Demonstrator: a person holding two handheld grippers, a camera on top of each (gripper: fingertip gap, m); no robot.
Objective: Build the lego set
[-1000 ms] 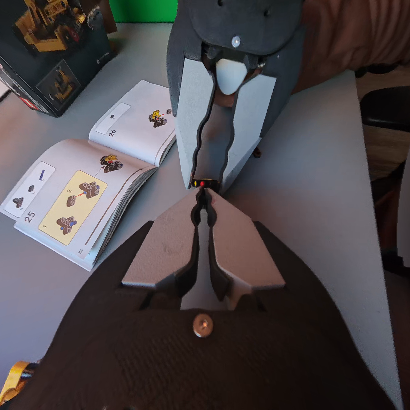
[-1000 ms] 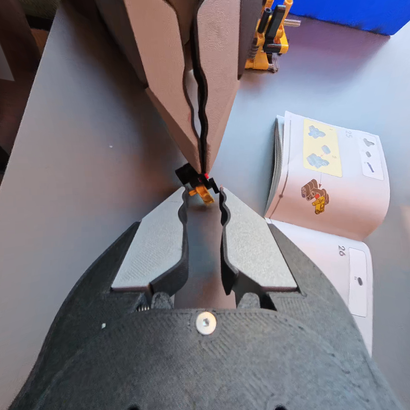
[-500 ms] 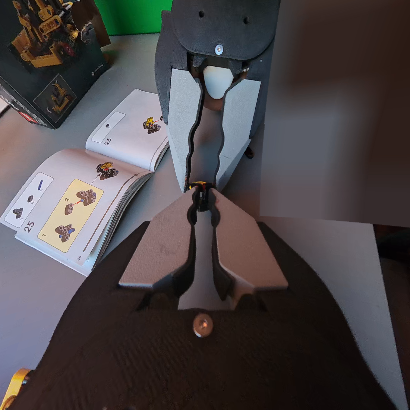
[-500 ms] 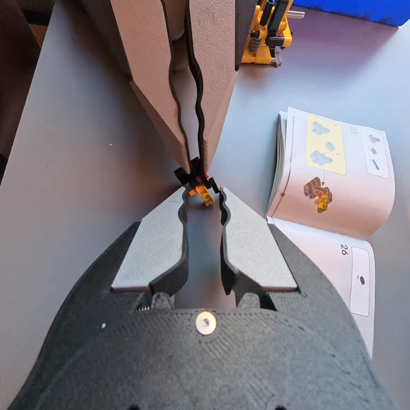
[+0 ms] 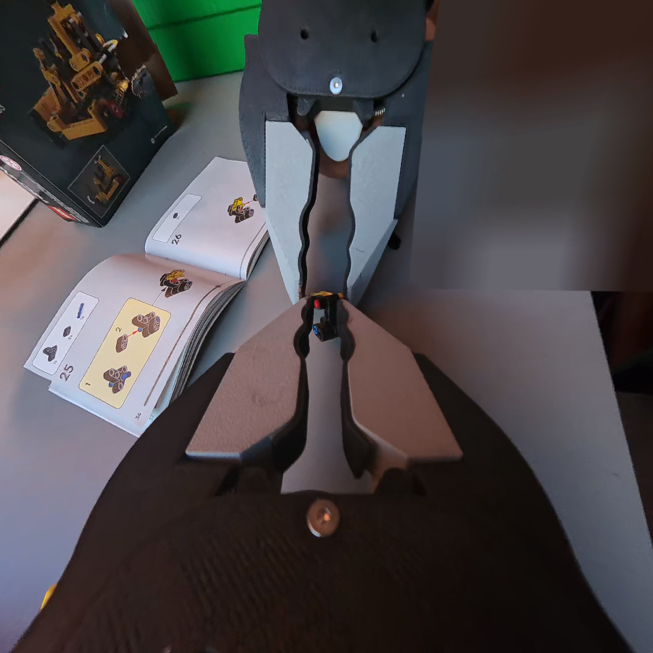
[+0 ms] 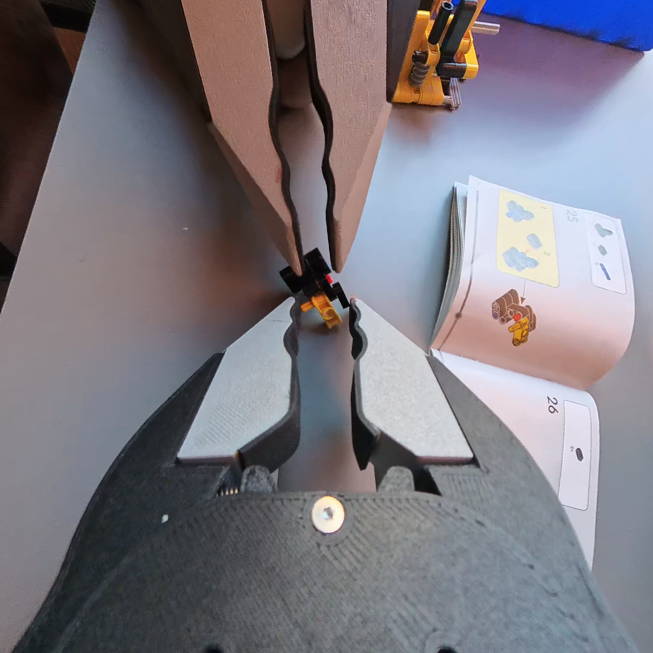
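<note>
**Fingers of both grippers meet tip to tip at a small lego assembly**

Fingers of the left gripper and fingers of the right gripper point at each other over the grey counter, with their tips almost touching.

On the counter, far beyond the left fingers and off to their left, stands the dark lego box, printed with a yellow machine. A green block lies behind it.

Nearer, just left of the left fingers and right of the right ones, the instruction booklet lies open.

In the right wrist view, a partly built yellow and black model stands beyond the fingers, to their right. It is behind the left gripper's body, near a blue object.

The small lego assembly is black with a red pin, a blue pin and a yellow piece, and it sits where the four tips meet.

The left fingers are parted, and the black end lies in the gap between their tips. A sliver of space shows on each side in the left wrist view.

The right fingers are also spread, with the yellow piece between their tips. I cannot tell whether they pinch the assembly or only flank it.
</note>
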